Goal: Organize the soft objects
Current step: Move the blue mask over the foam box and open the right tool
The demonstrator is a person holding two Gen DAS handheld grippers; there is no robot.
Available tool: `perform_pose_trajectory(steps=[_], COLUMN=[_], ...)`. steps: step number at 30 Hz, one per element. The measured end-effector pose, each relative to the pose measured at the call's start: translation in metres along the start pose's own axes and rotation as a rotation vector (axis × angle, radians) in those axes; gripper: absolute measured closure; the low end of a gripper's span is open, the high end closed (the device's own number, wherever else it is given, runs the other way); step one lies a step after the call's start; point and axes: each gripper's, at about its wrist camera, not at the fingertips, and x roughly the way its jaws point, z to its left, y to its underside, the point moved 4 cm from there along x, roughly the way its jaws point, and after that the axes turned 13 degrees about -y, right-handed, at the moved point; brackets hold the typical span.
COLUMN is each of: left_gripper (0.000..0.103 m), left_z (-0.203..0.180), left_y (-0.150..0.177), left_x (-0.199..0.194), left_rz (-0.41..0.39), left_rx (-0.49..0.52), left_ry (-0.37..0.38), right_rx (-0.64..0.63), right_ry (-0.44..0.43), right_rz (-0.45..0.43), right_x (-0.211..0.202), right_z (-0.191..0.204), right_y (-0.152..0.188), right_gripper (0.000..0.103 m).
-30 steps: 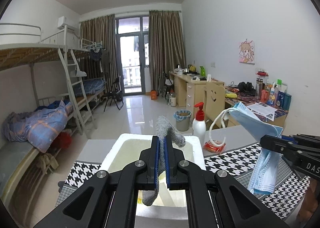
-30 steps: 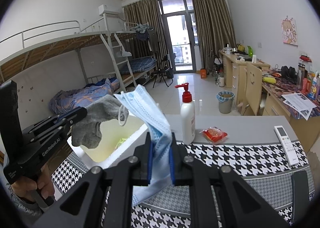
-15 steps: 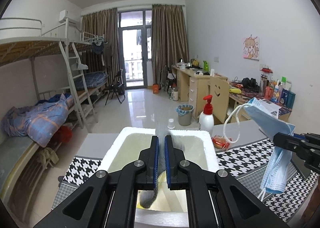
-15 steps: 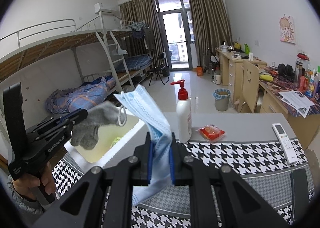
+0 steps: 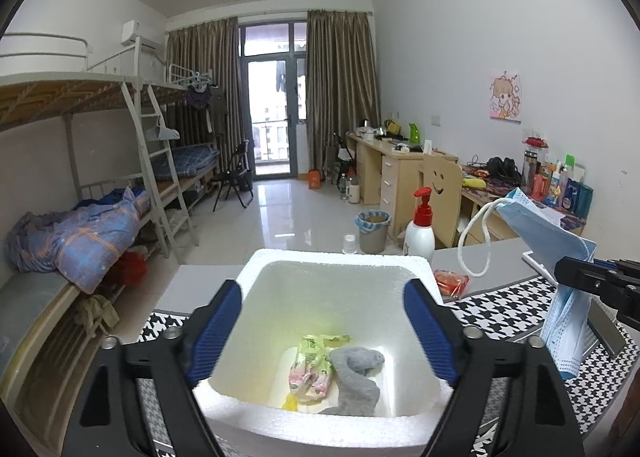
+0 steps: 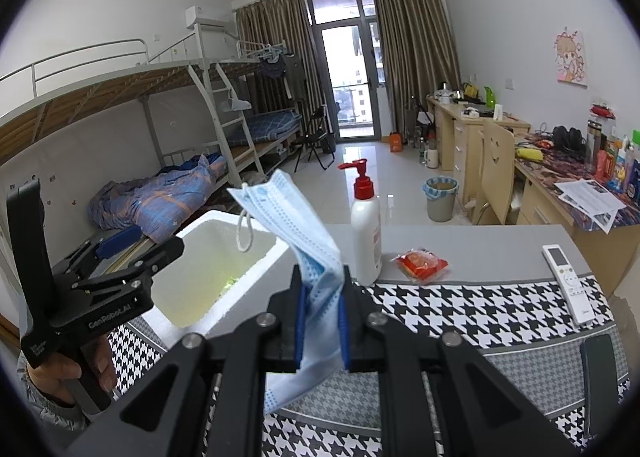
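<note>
Left wrist view: the left claw (image 5: 322,327) gapes wide above the white foam box (image 5: 340,259), where the grey knitted sock (image 5: 356,371) lies (beside a snack packet); the right claw (image 6: 320,321) pinches the pale-blue pleated face mask (image 6: 298,233), presumably box-bound too.

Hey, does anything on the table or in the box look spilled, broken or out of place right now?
Nothing stands out. The gray sock lies crumpled inside the foam box, and the pump bottle stands upright.
</note>
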Motion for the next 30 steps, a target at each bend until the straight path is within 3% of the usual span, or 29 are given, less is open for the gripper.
perform_pose_trajectory(steps=[6,30], left_gripper=[0.001,0.001], left_z=[0.005,0.038], left_y=[-0.001,0.007], left_x=[-0.004,-0.028], left_rz=[-0.025,-0.072], left_rx=[-0.011,-0.036], left_ry=[-0.023,-0.060], right_rx=[0.000,-0.069], right_ry=[0.004,-0.046], right_rz=[-0.005,-0.003], right_x=[-0.001,0.015], right_z=[0.002,0.039], right_y=[0.000,-0.014], right_gripper=[0.086,0.086])
